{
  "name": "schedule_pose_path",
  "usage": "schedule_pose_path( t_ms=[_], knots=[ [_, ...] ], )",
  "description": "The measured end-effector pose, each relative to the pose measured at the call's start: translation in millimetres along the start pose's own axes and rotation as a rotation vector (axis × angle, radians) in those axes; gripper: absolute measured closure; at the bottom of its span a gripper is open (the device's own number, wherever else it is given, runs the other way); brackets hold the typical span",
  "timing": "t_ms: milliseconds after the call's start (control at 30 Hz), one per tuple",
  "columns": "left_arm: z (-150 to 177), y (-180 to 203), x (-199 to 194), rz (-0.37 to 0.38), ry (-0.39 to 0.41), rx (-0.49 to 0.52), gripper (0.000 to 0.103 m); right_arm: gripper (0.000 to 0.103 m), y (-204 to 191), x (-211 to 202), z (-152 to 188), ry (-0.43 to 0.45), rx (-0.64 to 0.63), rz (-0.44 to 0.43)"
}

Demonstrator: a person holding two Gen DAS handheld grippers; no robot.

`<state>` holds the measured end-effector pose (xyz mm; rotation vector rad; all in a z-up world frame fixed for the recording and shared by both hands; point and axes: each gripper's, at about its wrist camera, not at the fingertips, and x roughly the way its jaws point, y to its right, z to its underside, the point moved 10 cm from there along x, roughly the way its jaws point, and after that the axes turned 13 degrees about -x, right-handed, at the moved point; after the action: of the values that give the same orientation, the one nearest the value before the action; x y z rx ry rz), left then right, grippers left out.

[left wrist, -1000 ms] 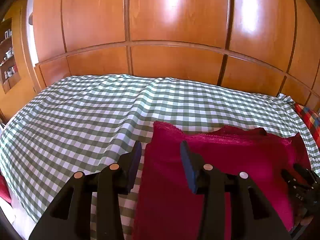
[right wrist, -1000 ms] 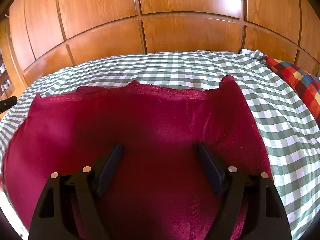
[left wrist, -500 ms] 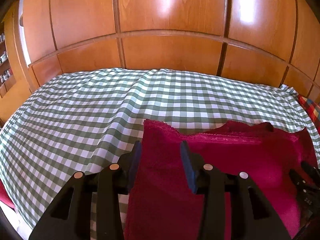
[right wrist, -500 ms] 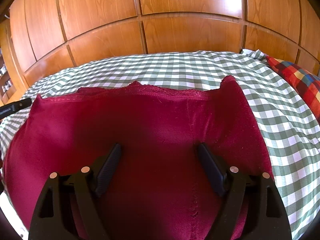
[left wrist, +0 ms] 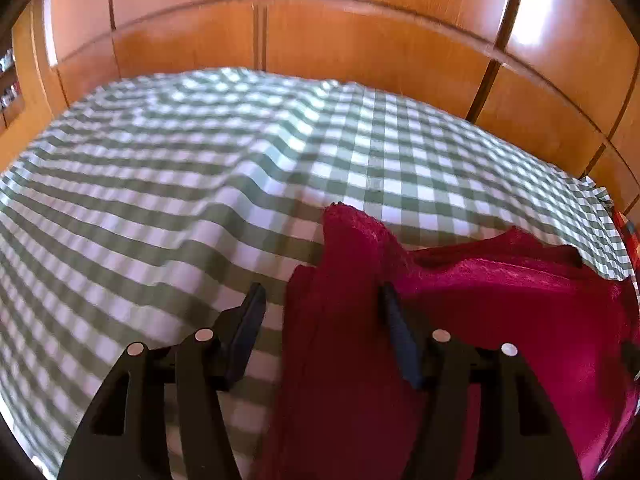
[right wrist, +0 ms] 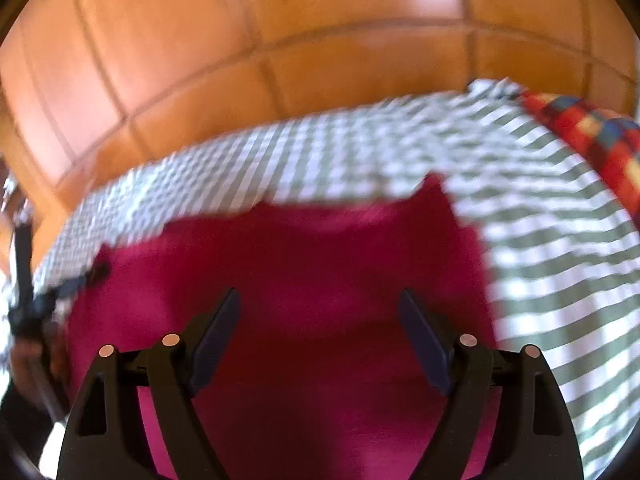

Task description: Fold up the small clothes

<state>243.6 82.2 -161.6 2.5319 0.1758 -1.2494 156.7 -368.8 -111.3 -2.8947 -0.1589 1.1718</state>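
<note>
A dark red garment [left wrist: 500, 308] lies on the green-and-white checked cloth [left wrist: 200, 184]. In the left wrist view its left edge is bunched and raised into a peak. My left gripper [left wrist: 322, 304] is open, with that raised edge between its fingers. In the right wrist view, which is blurred, the garment [right wrist: 320, 264] spreads under my right gripper [right wrist: 320, 312], which is open wide and holds nothing. The left gripper [right wrist: 60, 292] shows dimly at the garment's left edge there.
Wooden panelling [left wrist: 360, 40] rises behind the checked surface. A red, blue and yellow patterned cloth [right wrist: 588, 132] lies at the far right edge. Shelves [left wrist: 8, 92] stand at the far left.
The left gripper's jaws have opened wider and the garment's left edge has risen and bunched between them. The right view has tilted and blurred with motion; its jaws stay open.
</note>
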Motion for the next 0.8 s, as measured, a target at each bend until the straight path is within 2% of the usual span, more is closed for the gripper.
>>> schedule_pose_path(
  t_ms=[133, 200, 233, 267, 300, 367, 433, 500, 600, 667, 700, 733, 767, 800],
  knots=[
    [-0.5, 0.9, -38.7, 0.018, 0.083, 0.004, 0.047, 0.032, 44.8, 10.6, -7.3, -0.042, 0.045, 0.124],
    [4.9, 3.9, -55.3, 0.037, 0.109, 0.014, 0.047, 0.041, 56.6, 26.8, -3.0, -0.093, 0.073, 0.119],
    [8.4, 5.9, -60.8, 0.04, 0.118, 0.025, 0.047, 0.055, 59.3, 39.0, 0.5, -0.133, 0.076, 0.106],
    [13.7, 8.6, -66.8, 0.041, 0.129, 0.041, 0.047, 0.077, 60.5, 45.8, 3.3, -0.16, 0.069, 0.1],
    [21.4, 12.8, -71.0, 0.047, 0.128, 0.061, 0.047, 0.087, 61.0, 51.4, 4.4, -0.179, 0.057, 0.103],
    [35.6, 18.5, -72.7, 0.052, 0.114, 0.087, 0.047, 0.094, 69.5, 53.6, 2.8, -0.177, 0.036, 0.176],
    [45.3, 17.6, -65.1, 0.029, 0.091, 0.109, 0.047, 0.094, 81.6, 62.7, 9.7, -0.206, 0.037, 0.232],
    [54.6, 14.4, -51.1, 0.004, 0.048, 0.119, 0.043, 0.094, 86.2, 69.9, 15.6, -0.219, 0.054, 0.213],
    [58.7, 10.3, -39.5, -0.034, 0.046, 0.128, 0.032, 0.094, 84.5, 64.6, 12.4, -0.232, 0.026, 0.209],
    [56.3, 7.4, -38.7, -0.009, 0.012, 0.08, 0.032, 0.093, 83.7, 55.6, 11.7, -0.219, 0.051, 0.159],
    [54.4, 5.7, -40.7, 0.002, 0.001, 0.055, 0.034, 0.083, 84.7, 49.4, 11.9, -0.211, 0.065, 0.141],
    [51.9, 4.1, -45.5, 0.005, 0.008, 0.039, 0.034, 0.078, 87.4, 40.1, 13.2, -0.196, 0.085, 0.124],
    [50.5, 3.6, -50.9, 0.004, 0.024, 0.042, 0.036, 0.065, 88.9, 30.1, 15.8, -0.178, 0.112, 0.093],
    [50.5, 4.0, -55.7, 0.004, 0.037, 0.049, 0.037, 0.046, 89.9, 22.3, 19.3, -0.163, 0.142, 0.055]
  ],
)
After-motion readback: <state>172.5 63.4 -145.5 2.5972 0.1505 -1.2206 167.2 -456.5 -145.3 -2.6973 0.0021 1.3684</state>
